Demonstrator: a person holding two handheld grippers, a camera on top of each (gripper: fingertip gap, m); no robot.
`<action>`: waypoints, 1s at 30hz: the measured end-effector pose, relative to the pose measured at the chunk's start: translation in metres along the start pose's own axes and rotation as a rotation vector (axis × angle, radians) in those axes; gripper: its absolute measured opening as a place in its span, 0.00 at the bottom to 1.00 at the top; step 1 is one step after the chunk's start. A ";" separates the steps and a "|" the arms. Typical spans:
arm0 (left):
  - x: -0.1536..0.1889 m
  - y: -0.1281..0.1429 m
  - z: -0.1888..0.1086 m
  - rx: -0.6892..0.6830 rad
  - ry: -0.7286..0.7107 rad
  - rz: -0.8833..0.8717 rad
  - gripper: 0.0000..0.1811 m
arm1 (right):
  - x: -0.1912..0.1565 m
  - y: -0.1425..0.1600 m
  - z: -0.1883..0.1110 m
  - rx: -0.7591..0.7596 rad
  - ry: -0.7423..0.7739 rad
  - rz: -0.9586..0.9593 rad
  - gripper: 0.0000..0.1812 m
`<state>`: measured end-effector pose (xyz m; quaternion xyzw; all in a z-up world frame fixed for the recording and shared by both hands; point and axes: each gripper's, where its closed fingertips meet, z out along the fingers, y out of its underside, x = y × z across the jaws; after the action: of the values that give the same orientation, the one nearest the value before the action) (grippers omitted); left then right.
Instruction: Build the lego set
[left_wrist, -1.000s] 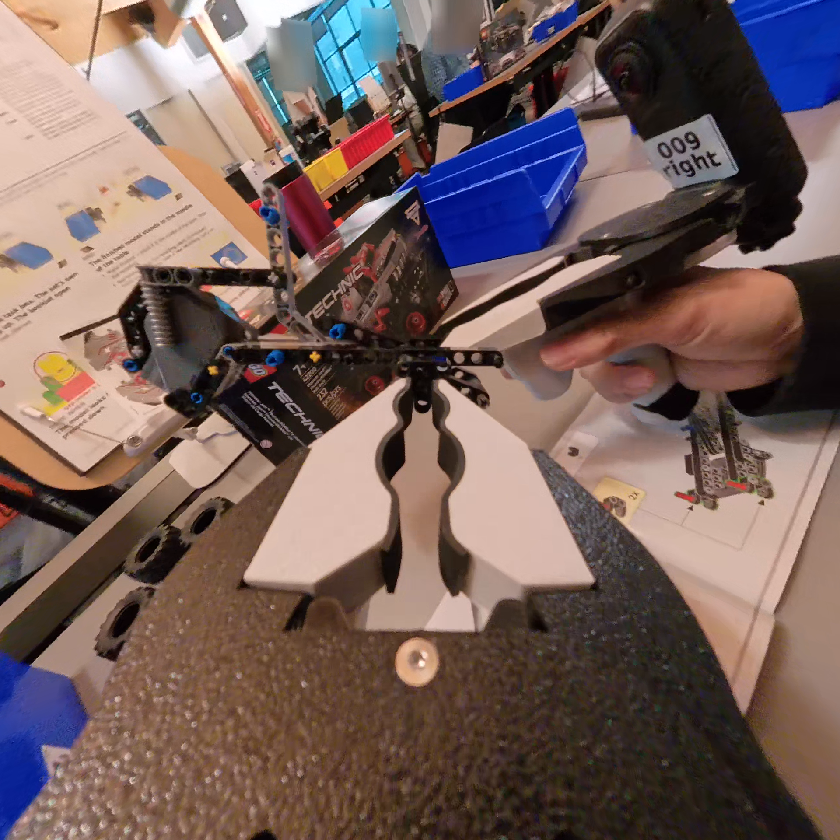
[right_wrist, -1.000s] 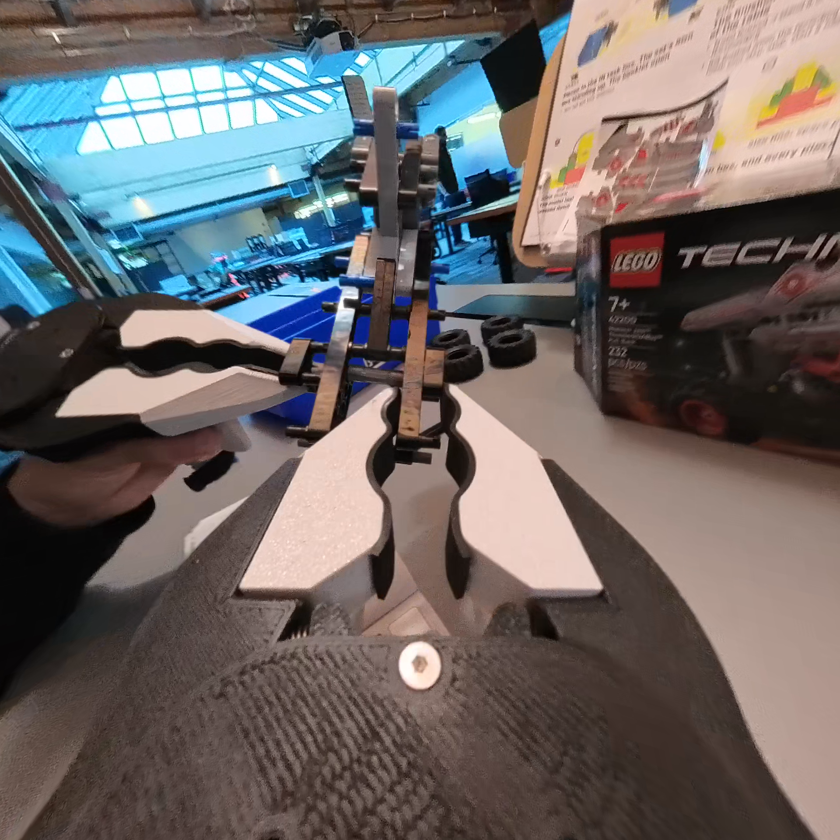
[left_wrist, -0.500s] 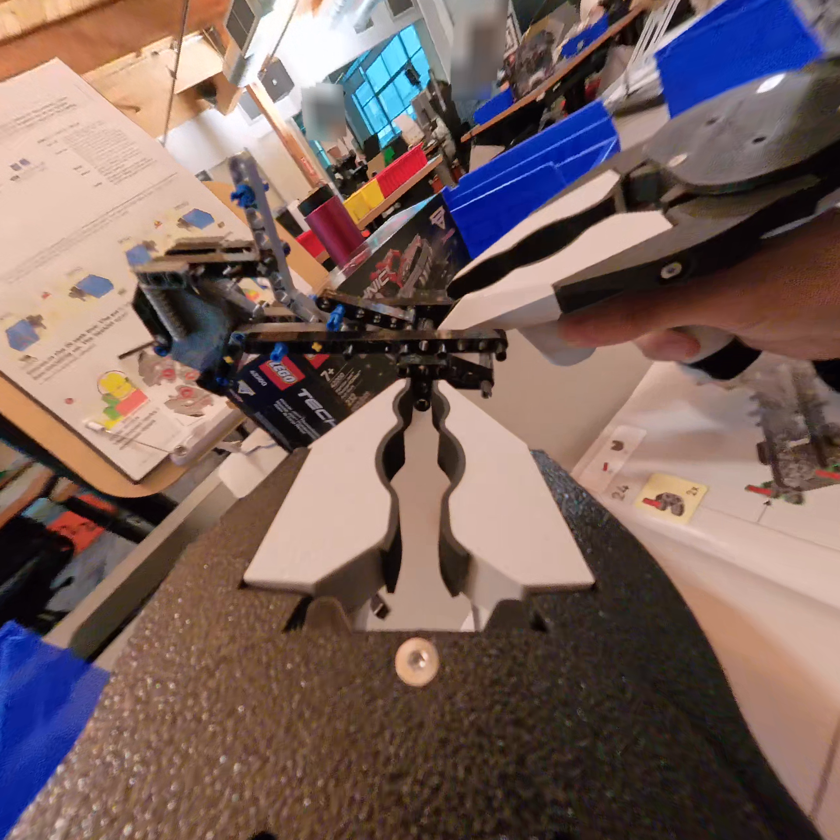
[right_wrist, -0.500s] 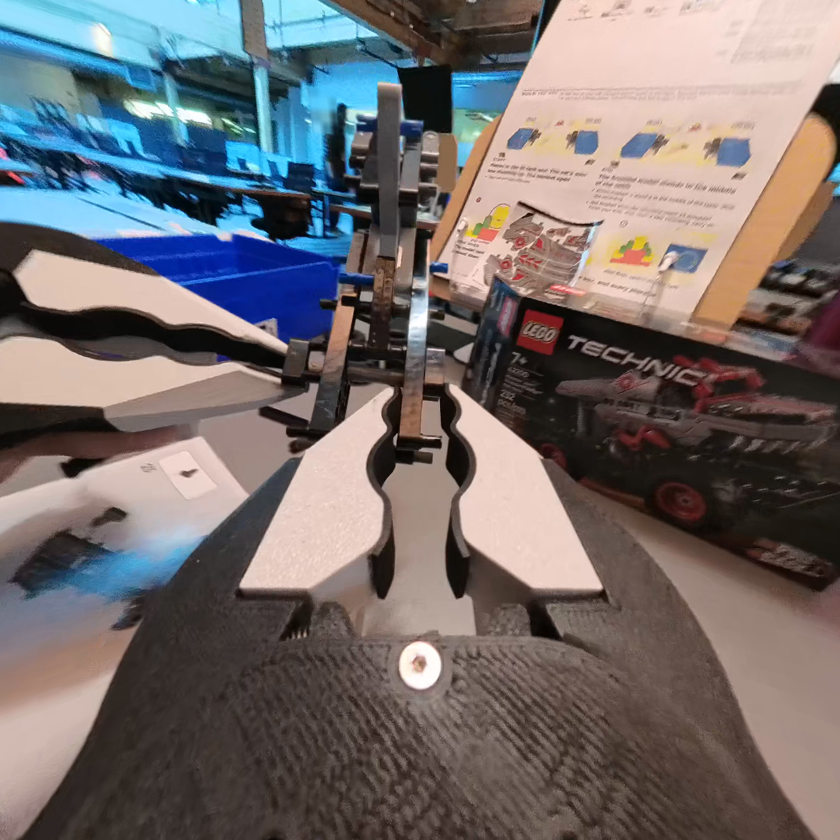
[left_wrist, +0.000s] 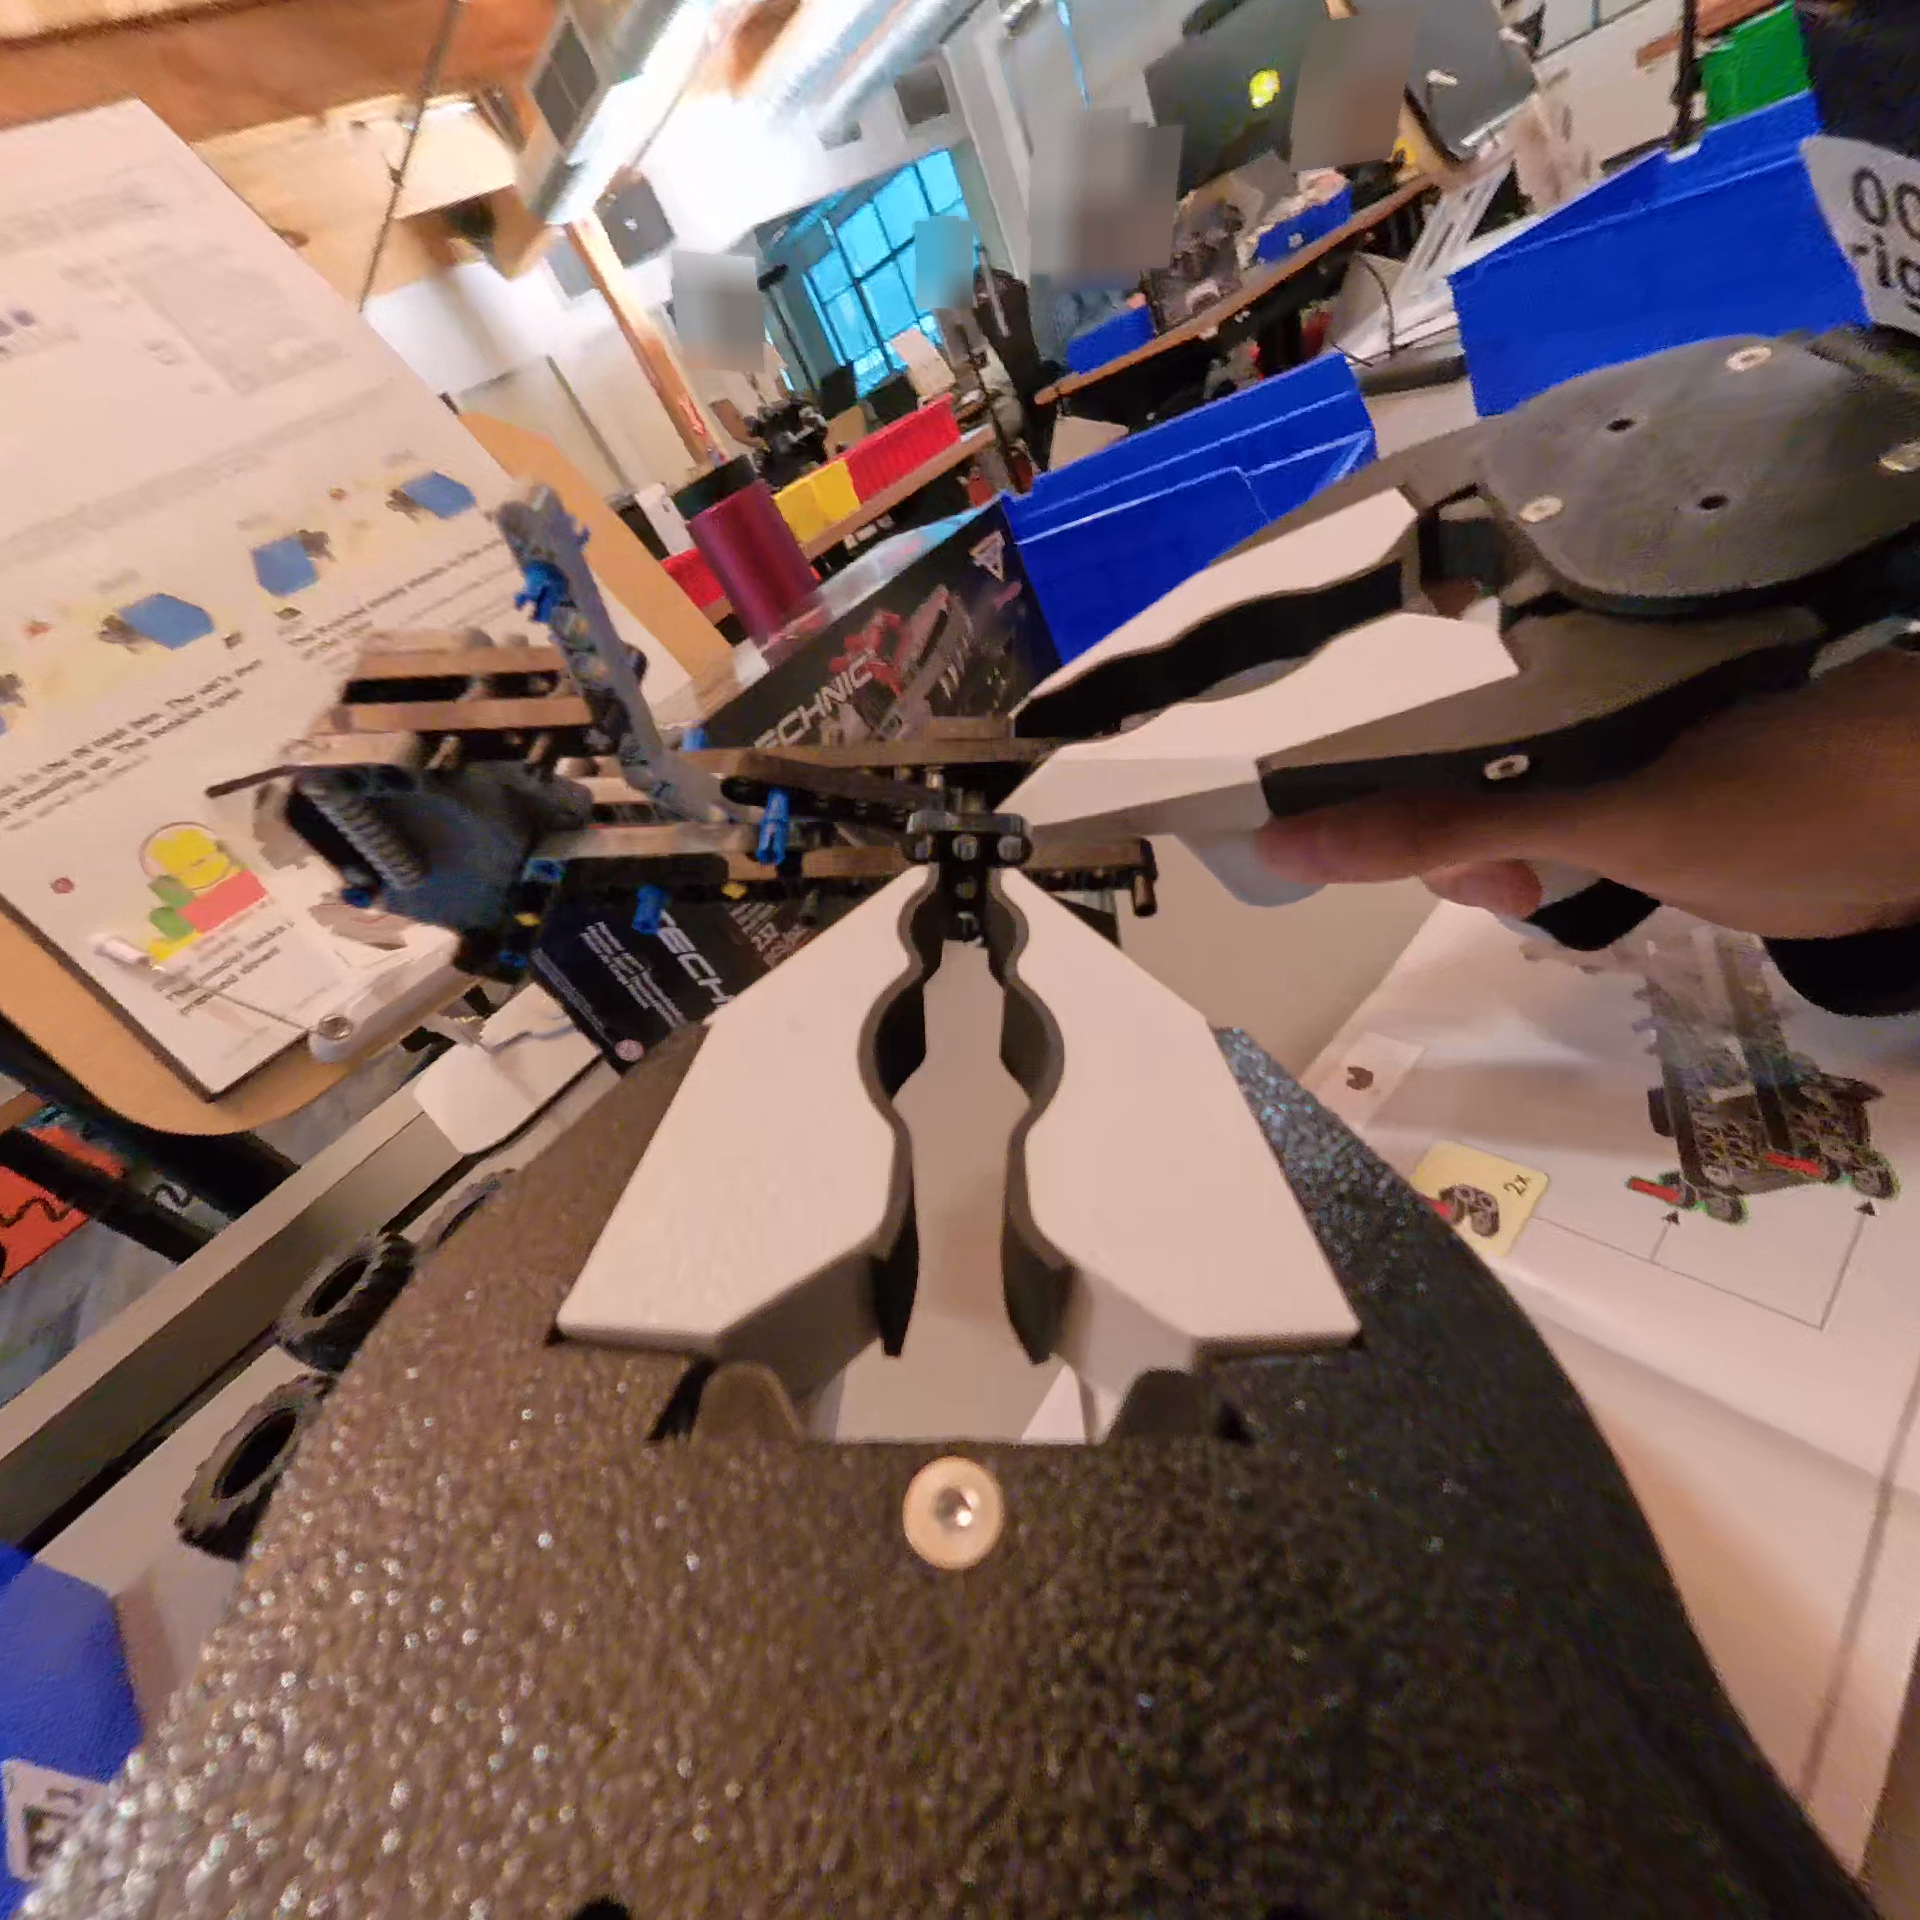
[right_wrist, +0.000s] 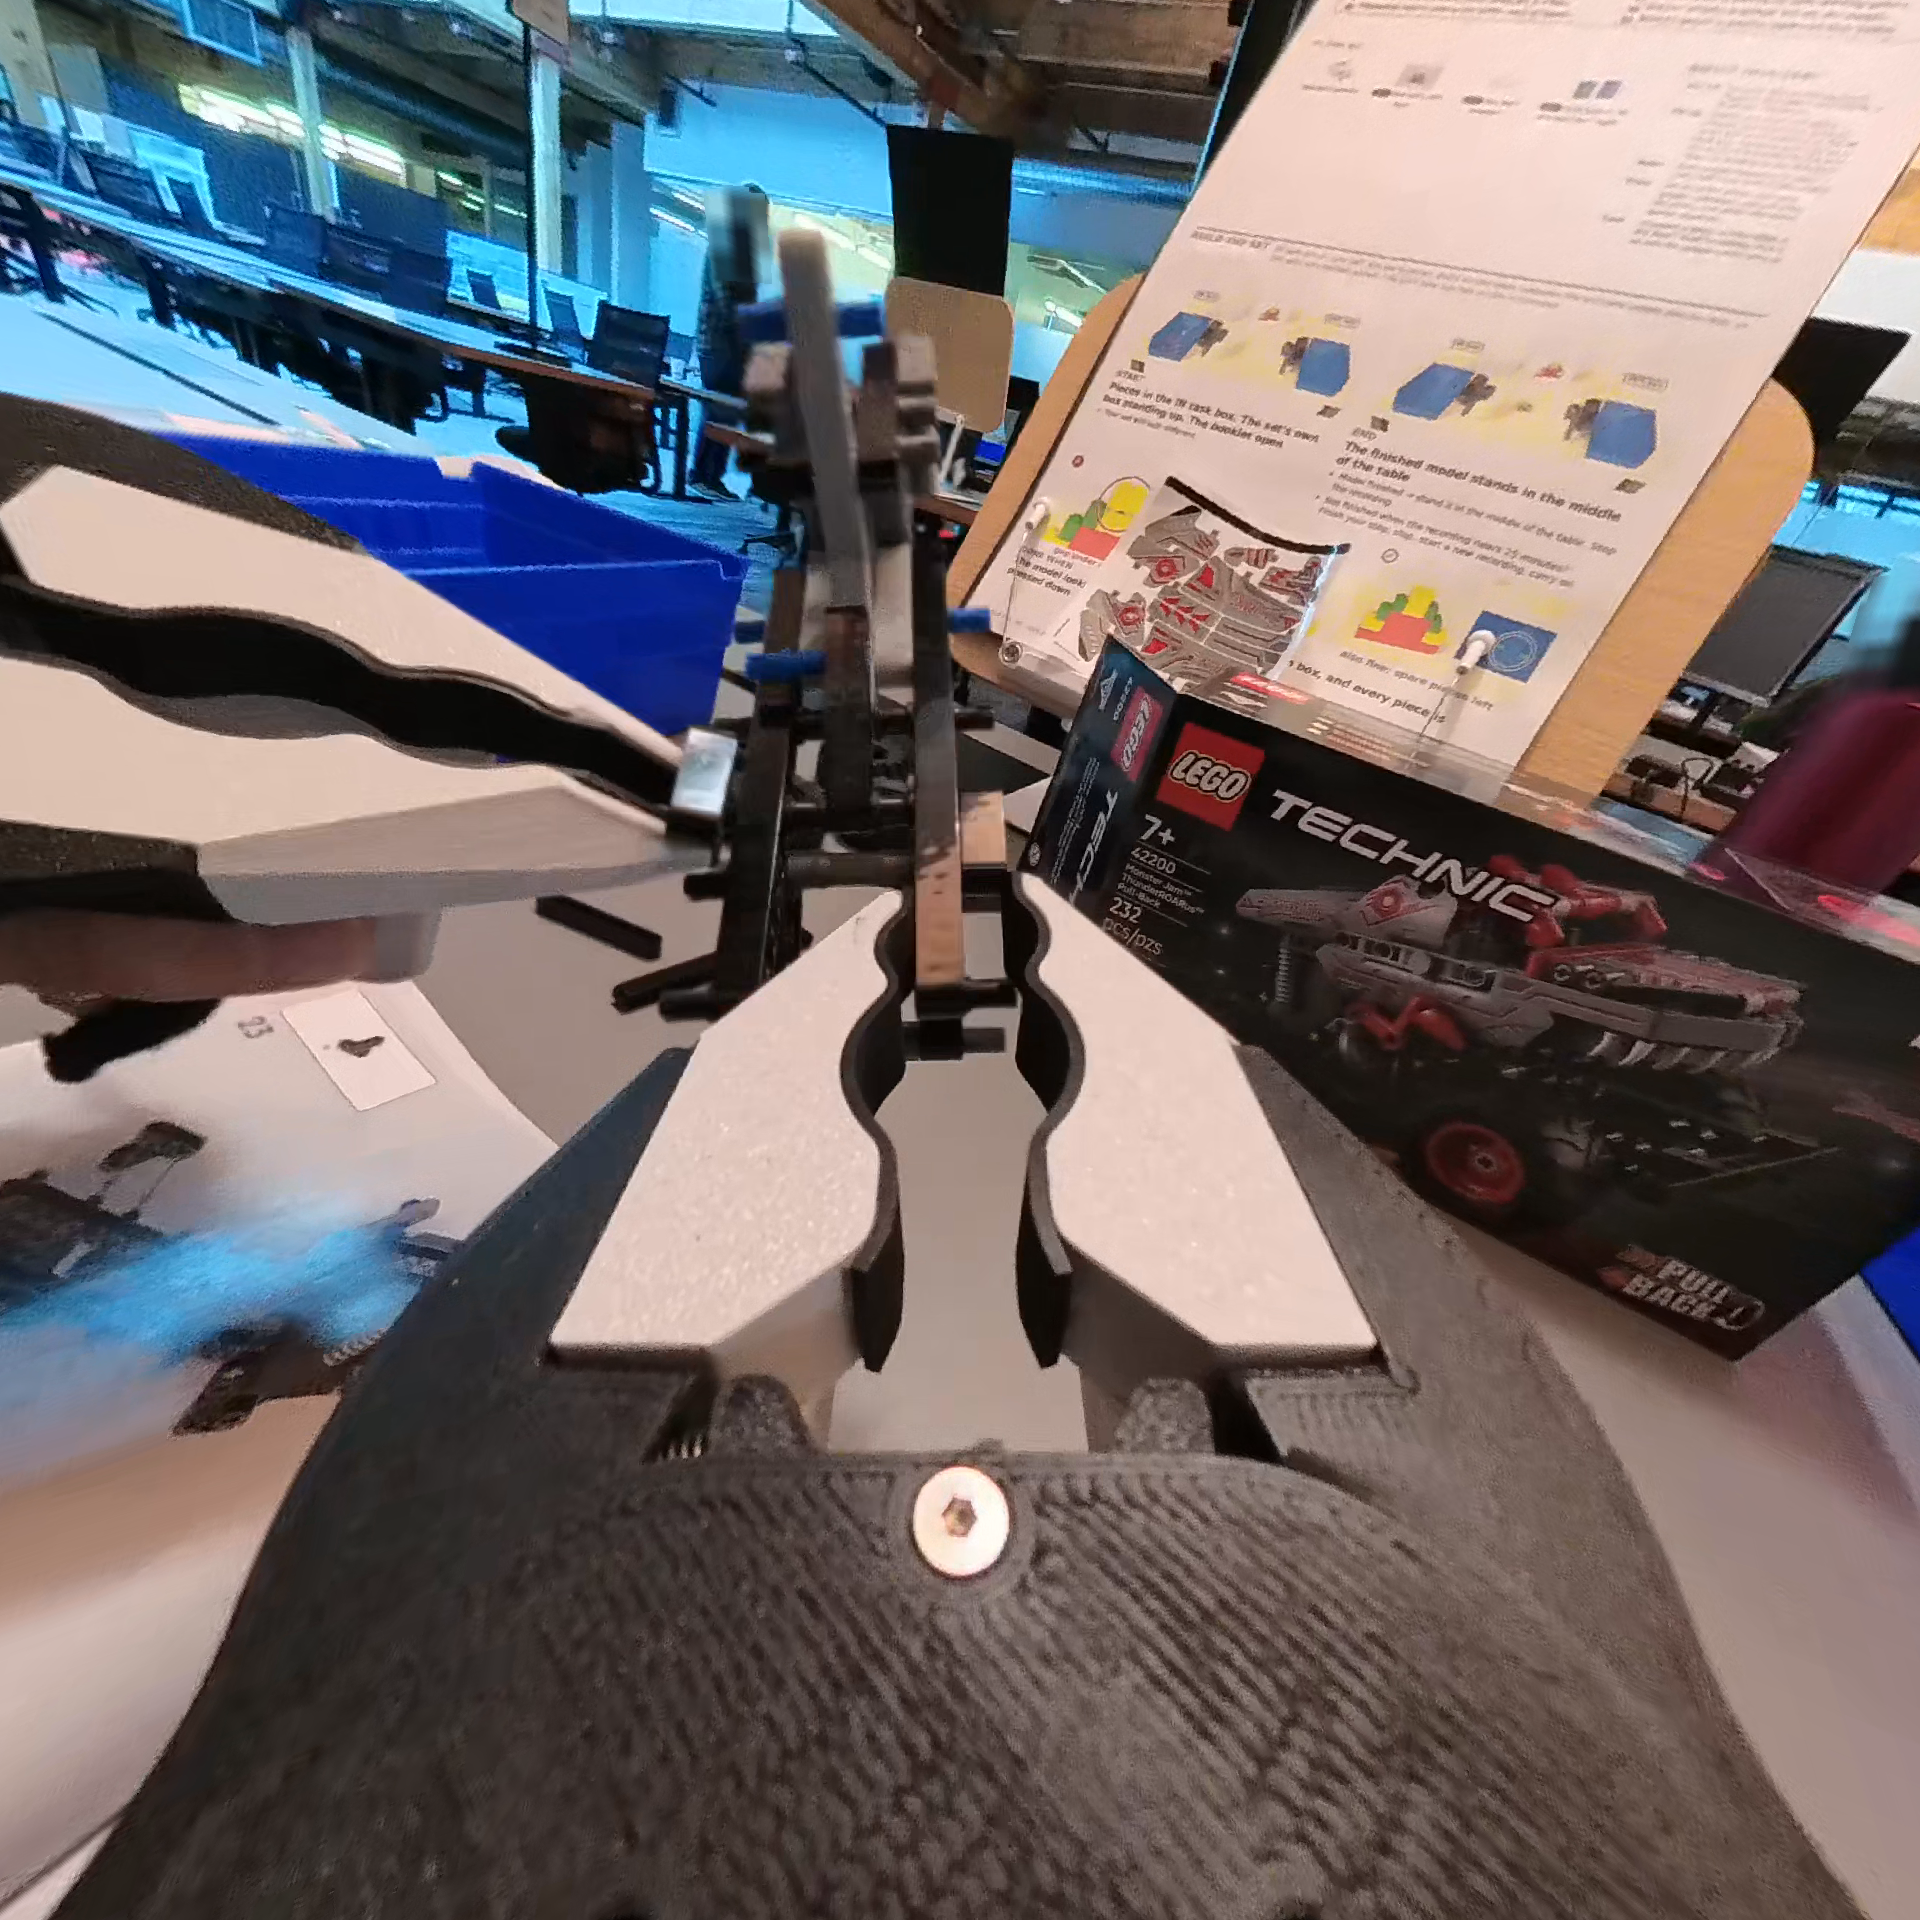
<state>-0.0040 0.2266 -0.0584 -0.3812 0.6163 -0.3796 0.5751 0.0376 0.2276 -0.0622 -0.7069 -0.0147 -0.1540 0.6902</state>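
A half-built black and grey lego chassis with blue pins is held in the air between both grippers. My left gripper is shut on a small black connector at the chassis's side. My right gripper comes in from the right and its tips meet the chassis's near end. In the right wrist view my right gripper is shut on a black beam of the chassis, which stands away from it. The left gripper pinches the chassis's left side there.
The lego box lies on the table behind the chassis, with an instruction board propped above it. The open booklet lies under the right hand. Blue bins stand behind. Black tyres lie at the table's left edge. The left gripper's tips are roughly 5 cm from the right gripper's.
Both grippers have kept their hold and swung together with the chassis. The right gripper now looms closer in the left wrist view. The box has moved to the middle of the right wrist view.
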 end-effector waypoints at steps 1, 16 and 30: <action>-0.001 0.000 -0.001 -0.009 -0.003 0.017 0.03 | 0.002 0.000 0.000 0.004 0.006 0.024 0.07; 0.002 0.034 0.006 -0.130 0.079 -0.164 0.03 | 0.004 0.020 0.004 -0.081 -0.075 0.206 0.08; 0.052 0.064 0.002 -0.308 0.403 -0.176 0.03 | -0.020 0.074 -0.049 -0.405 -0.272 0.188 0.08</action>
<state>-0.0071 0.2061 -0.1386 -0.4331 0.7334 -0.3979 0.3407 0.0264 0.1802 -0.1387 -0.8432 -0.0105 0.0075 0.5375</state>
